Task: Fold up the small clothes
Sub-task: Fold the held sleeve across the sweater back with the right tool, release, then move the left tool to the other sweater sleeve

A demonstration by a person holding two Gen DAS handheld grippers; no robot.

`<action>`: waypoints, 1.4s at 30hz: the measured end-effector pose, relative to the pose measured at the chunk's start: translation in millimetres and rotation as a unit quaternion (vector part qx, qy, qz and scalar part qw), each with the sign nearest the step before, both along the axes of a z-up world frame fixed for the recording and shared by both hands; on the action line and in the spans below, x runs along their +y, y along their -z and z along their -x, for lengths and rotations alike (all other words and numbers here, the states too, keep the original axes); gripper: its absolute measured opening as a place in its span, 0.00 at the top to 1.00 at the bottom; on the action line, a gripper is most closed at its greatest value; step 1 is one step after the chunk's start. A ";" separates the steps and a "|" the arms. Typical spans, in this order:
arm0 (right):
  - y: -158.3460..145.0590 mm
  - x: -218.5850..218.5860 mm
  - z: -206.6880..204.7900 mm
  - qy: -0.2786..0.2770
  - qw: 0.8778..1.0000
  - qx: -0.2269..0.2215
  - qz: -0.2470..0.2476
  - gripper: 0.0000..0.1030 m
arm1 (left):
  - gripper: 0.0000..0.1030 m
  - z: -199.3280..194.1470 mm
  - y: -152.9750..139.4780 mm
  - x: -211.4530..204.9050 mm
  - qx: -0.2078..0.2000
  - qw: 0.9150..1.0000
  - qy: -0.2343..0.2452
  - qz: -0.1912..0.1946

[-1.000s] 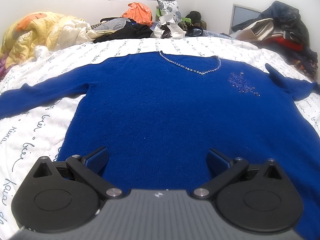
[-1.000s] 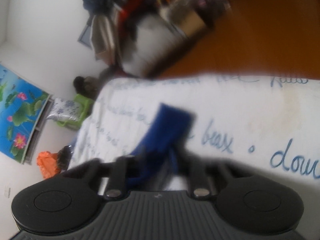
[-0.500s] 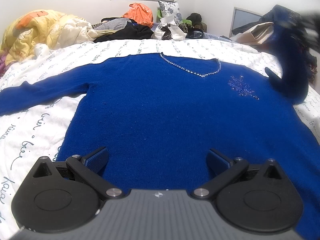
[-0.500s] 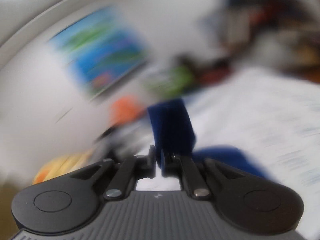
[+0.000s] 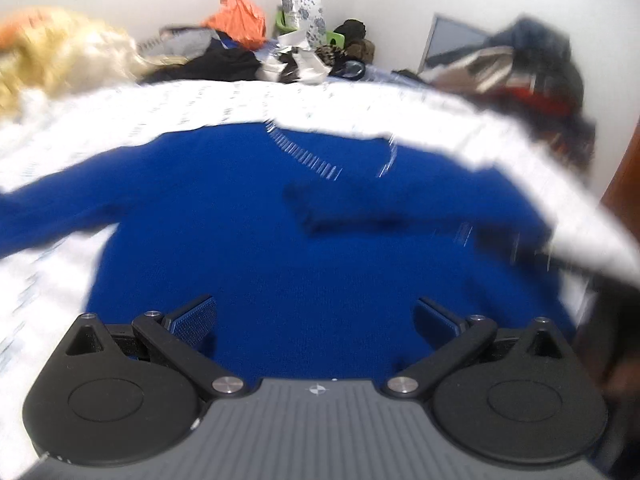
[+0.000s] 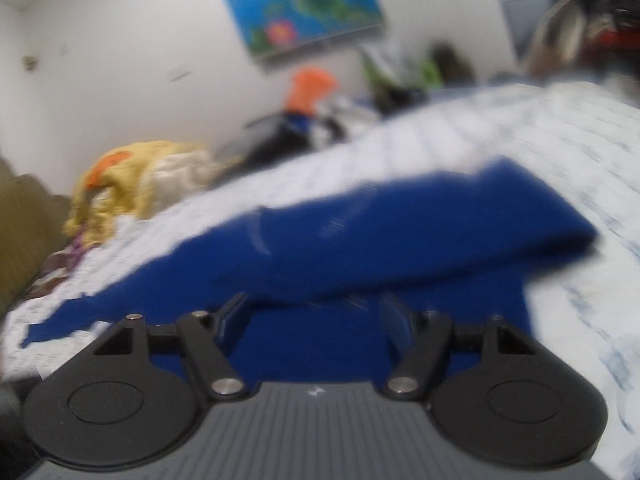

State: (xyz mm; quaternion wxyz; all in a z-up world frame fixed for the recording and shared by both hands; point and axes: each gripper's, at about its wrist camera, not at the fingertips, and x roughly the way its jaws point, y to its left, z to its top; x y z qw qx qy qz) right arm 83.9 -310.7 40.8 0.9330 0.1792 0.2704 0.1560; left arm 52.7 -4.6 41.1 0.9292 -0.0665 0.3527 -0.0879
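A royal-blue knit sweater (image 5: 288,248) with a beaded neckline lies flat, front up, on a white bedsheet with blue script. Its right sleeve (image 5: 384,208) is folded inward across the chest; the left sleeve (image 5: 52,212) stretches out to the left. My left gripper (image 5: 316,312) hovers open over the sweater's lower body, nothing between its fingers. In the right wrist view the folded sleeve (image 6: 460,224) lies on the sweater body (image 6: 224,256). My right gripper (image 6: 316,316) sits just behind the sleeve's cuff end, its jaws opening, with no cloth pinched between the pads.
A yellow and white quilt (image 5: 60,56) is heaped at the bed's back left. Loose clothes, an orange bag (image 5: 240,20) and a pillow crowd the headboard wall. A pile of dark garments (image 5: 532,68) stands at the right. Bare sheet (image 6: 560,132) lies right of the sweater.
The right gripper carried the right sleeve up and across, laid it over the sweater's chest, and opened off it. The left gripper lifted and drew back slightly, staying open.
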 end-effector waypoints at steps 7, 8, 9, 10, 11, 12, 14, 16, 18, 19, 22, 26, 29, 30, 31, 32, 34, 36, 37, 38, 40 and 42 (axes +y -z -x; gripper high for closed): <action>8.6 -5.8 -1.5 0.024 0.999 -0.009 -0.029 0.29 | 0.38 -122.4 9.6 -16.9 0.087 0.995 -0.037 0.035; 8.2 -4.0 -0.5 0.021 0.999 -0.014 -0.025 0.29 | 0.51 -128.2 11.4 -24.5 0.089 0.995 -0.029 0.022; 8.6 -2.9 1.1 0.019 0.999 -0.018 -0.020 0.29 | 0.65 -130.1 10.9 -33.8 0.077 0.997 -0.030 -0.007; 7.7 -1.0 1.1 0.019 1.000 -0.019 -0.015 0.29 | 0.95 -132.0 10.8 -44.6 0.069 0.996 -0.034 -0.049; 7.5 0.0 1.4 0.019 1.000 -0.019 -0.011 0.29 | 0.95 -131.9 8.5 -48.7 0.059 0.995 -0.040 -0.069; 7.6 0.1 1.8 0.019 1.000 -0.019 -0.011 0.29 | 0.95 -132.5 3.5 -47.9 0.056 0.995 -0.043 -0.071; 8.3 -0.8 2.4 0.020 0.999 -0.020 -0.015 0.29 | 0.94 -126.3 -16.5 -37.6 0.027 0.995 -0.056 -0.071; 8.3 -0.2 2.7 0.020 1.000 -0.019 -0.015 0.29 | 0.94 -117.9 -40.5 -19.5 -0.007 0.995 -0.063 -0.071; 8.7 0.5 2.3 0.018 1.000 -0.018 -0.012 0.29 | 0.94 -116.0 -54.5 0.5 -0.031 0.992 -0.080 -0.091; 8.7 0.5 2.3 0.017 1.000 -0.017 -0.011 0.29 | 0.94 -113.8 -56.4 13.4 -0.034 0.989 -0.092 -0.110; 8.9 1.8 1.6 0.016 1.000 -0.016 -0.011 0.29 | 0.94 -115.2 -31.4 43.5 0.008 0.981 -0.121 -0.149; 9.1 3.9 0.4 0.015 1.000 -0.010 -0.005 0.29 | 0.94 -101.7 5.4 62.6 0.043 0.975 -0.134 -0.169; 9.5 5.6 -1.4 0.013 1.000 -0.002 -0.001 0.29 | 0.85 -89.6 -0.2 54.3 0.022 0.973 -0.131 -0.189; 9.6 5.4 -2.7 0.009 1.000 0.002 0.000 0.28 | 0.80 -85.9 -7.1 53.1 0.013 0.970 -0.142 -0.196; 8.6 4.6 -4.0 0.004 1.000 0.006 -0.001 0.28 | 0.76 -81.8 -17.7 51.5 0.000 0.970 -0.146 -0.195; 5.2 2.8 -5.1 0.002 1.000 0.007 -0.005 0.28 | 0.57 -74.0 -27.2 52.9 -0.020 0.971 -0.152 -0.182; -10.0 -5.5 -10.5 0.016 0.999 0.001 -0.029 0.28 | 0.24 -54.8 -44.4 55.7 -0.068 0.978 -0.153 -0.126; -26.4 -10.5 -27.7 0.024 0.999 -0.011 -0.043 0.23 | 0.13 -53.4 -51.8 52.8 -0.090 0.985 -0.124 -0.081; -32.3 -7.8 -44.0 0.022 0.999 -0.006 -0.024 0.15 | 0.14 -62.6 -49.5 47.6 -0.080 0.989 -0.105 -0.071; -34.0 -2.0 -62.4 0.020 1.000 0.008 0.010 0.14 | 0.16 -72.9 -44.6 42.8 -0.065 0.992 -0.092 -0.064; -24.8 11.7 -100.9 0.015 0.994 0.054 0.097 0.14 | 0.25 -100.5 -27.6 37.8 -0.020 0.995 -0.080 -0.051; -7.1 21.4 -123.6 0.010 0.981 0.089 0.172 0.14 | 0.26 -126.4 -6.4 41.0 0.040 0.995 -0.078 -0.042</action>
